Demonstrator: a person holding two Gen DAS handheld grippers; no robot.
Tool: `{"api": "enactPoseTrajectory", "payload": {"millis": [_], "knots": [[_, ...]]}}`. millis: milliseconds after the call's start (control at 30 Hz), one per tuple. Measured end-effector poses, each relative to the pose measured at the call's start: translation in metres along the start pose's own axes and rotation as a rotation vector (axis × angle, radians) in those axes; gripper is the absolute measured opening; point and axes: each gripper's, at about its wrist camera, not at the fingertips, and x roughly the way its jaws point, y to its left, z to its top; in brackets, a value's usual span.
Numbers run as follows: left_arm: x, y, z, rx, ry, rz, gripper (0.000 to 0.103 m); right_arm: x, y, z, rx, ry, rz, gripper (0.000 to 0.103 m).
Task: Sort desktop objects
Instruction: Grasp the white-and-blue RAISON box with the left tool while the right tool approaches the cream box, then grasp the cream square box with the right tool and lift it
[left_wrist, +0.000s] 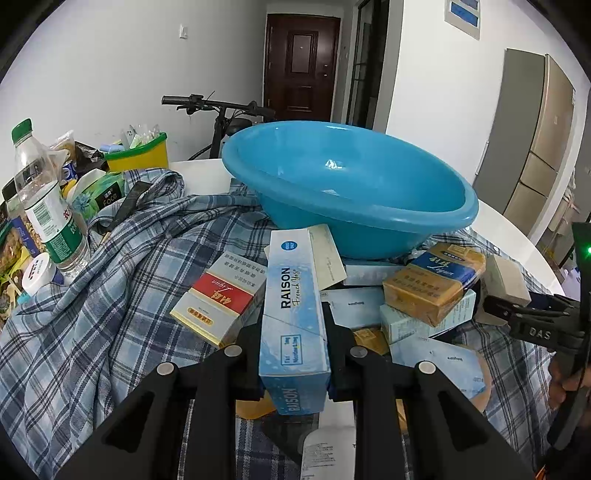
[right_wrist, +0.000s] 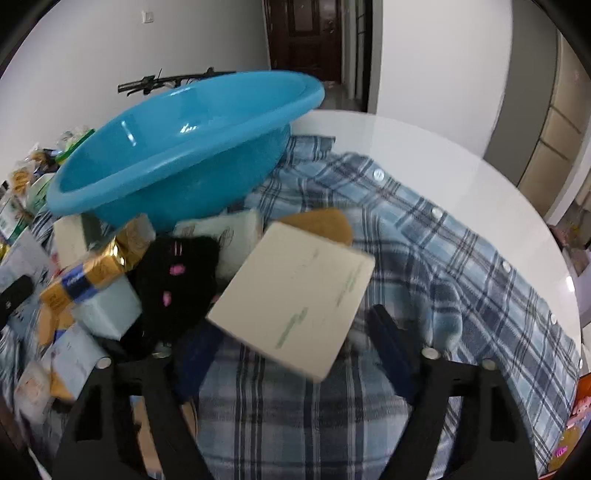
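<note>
My left gripper (left_wrist: 293, 328) is shut on a long light-blue RAISON box (left_wrist: 291, 314), held above a pile of small boxes. A blue plastic basin (left_wrist: 347, 184) sits tilted just behind the pile. My right gripper (right_wrist: 291, 325) holds a flat cream box (right_wrist: 295, 299) between its wide-set jaws, above the plaid shirt (right_wrist: 424, 266). In the left wrist view the right gripper (left_wrist: 517, 306) shows at the far right with that cream box (left_wrist: 508, 280). A red-and-white pack (left_wrist: 221, 295) and a blue-and-gold pack (left_wrist: 434, 280) lie in the pile.
A plaid shirt (left_wrist: 110, 295) covers the white table (right_wrist: 443, 166). A water bottle (left_wrist: 48, 206), tissue pack (left_wrist: 99, 195) and yellow bin (left_wrist: 142, 155) stand at left. A black fuzzy item (right_wrist: 177, 280) lies by the basin (right_wrist: 177, 155). A bicycle (left_wrist: 218, 107) is behind.
</note>
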Motion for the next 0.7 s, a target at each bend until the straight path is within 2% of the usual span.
{"api": "enactPoseTrajectory", "payload": {"millis": [100, 367, 500, 600, 700], "knots": [[-0.001, -0.001, 0.0, 0.002, -0.002, -0.003, 0.024, -0.007, -0.008, -0.009, -0.004, 0.006, -0.013, 0.075], [-0.004, -0.006, 0.004, 0.008, -0.01, -0.006, 0.024, -0.001, -0.017, 0.0, 0.055, -0.015, 0.061, 0.075], [-0.003, -0.005, 0.004, 0.005, -0.005, 0.0, 0.024, 0.014, -0.003, 0.012, -0.004, 0.002, 0.017, 0.075], [-0.002, -0.004, 0.003, -0.002, 0.003, -0.003, 0.024, 0.023, -0.001, 0.016, 0.005, 0.008, -0.004, 0.075], [0.0, -0.005, 0.002, 0.003, 0.007, -0.004, 0.024, 0.031, -0.003, 0.018, 0.013, 0.015, -0.062, 0.076]]}}
